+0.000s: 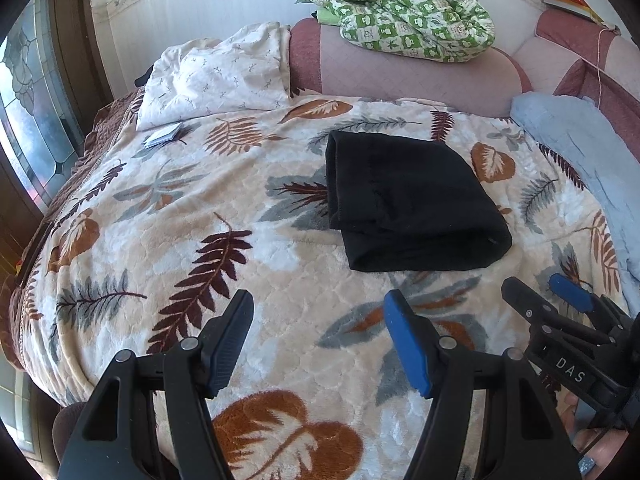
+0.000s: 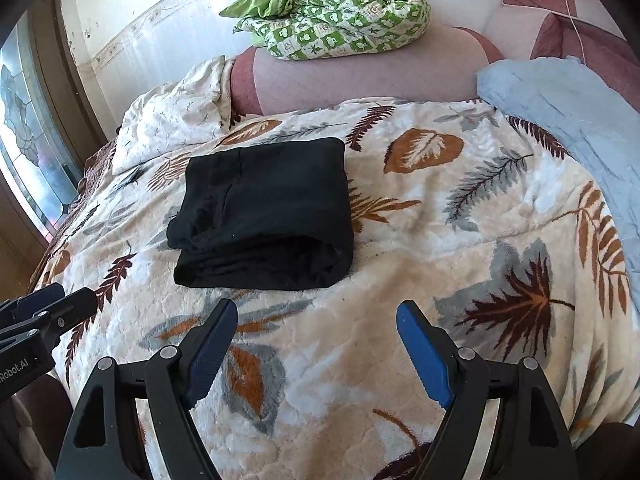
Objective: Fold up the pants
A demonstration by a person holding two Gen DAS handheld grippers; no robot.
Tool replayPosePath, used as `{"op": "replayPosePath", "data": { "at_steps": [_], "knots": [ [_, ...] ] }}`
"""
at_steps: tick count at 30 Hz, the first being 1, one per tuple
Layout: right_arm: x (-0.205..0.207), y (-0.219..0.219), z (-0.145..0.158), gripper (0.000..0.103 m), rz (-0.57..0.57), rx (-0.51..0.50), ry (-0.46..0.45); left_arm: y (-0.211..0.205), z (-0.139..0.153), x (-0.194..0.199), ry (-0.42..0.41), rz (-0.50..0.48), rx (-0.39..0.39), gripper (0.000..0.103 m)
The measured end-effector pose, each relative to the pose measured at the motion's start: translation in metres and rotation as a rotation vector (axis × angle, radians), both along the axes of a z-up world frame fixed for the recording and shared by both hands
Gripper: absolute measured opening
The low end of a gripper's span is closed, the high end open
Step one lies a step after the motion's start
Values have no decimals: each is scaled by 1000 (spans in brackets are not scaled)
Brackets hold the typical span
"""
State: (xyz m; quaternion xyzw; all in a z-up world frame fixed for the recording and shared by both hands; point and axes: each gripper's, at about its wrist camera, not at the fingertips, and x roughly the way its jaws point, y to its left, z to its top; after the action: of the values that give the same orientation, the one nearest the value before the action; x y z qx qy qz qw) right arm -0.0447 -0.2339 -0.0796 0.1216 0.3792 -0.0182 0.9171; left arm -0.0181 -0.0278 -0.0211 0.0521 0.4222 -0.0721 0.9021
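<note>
A pair of black pants lies folded into a thick, compact rectangle on a bed, resting on a plush leaf-print blanket in cream, rust, grey and maroon. In the left wrist view the pants sit toward 1 o'clock from the left gripper; in the right wrist view they sit toward 11 o'clock from the right gripper. Both grippers hover above the blanket, well apart from the pants, and each has its jaws spread wide with nothing between them (the inner faces of the fingers are blue). The right gripper also shows at 4 o'clock in the left wrist view, and the left gripper at 9 o'clock in the right wrist view.

Beyond the pants, at 12 o'clock, a padded pink headboard carries a bunched green-and-white checked quilt. A white pillow with a small sprig pattern lies at 10 o'clock, and a pale blue cloth drapes along the bed at 3 o'clock. A stained-glass window fills the 9 o'clock edge.
</note>
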Motion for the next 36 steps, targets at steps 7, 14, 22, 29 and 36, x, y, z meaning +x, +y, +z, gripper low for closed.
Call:
{"op": "replayPosePath", "data": {
  "at_steps": [7,14,22,29,36],
  "knots": [
    [-1,4,-2,86,-1,-9,-9,6,0,-7,1,54,-8,67],
    [-4,8,-3,86,18,22,-22,6,17,-22,-54,79,5,67],
    [-24,9,-2,86,25,34,-48,0,33,-53,-118,81,9,67],
    [-43,5,3,86,15,27,-86,-6,53,-70,-167,63,21,67],
    [-52,14,10,86,26,0,-107,-5,67,-72,-180,34,-57,67]
  ]
}}
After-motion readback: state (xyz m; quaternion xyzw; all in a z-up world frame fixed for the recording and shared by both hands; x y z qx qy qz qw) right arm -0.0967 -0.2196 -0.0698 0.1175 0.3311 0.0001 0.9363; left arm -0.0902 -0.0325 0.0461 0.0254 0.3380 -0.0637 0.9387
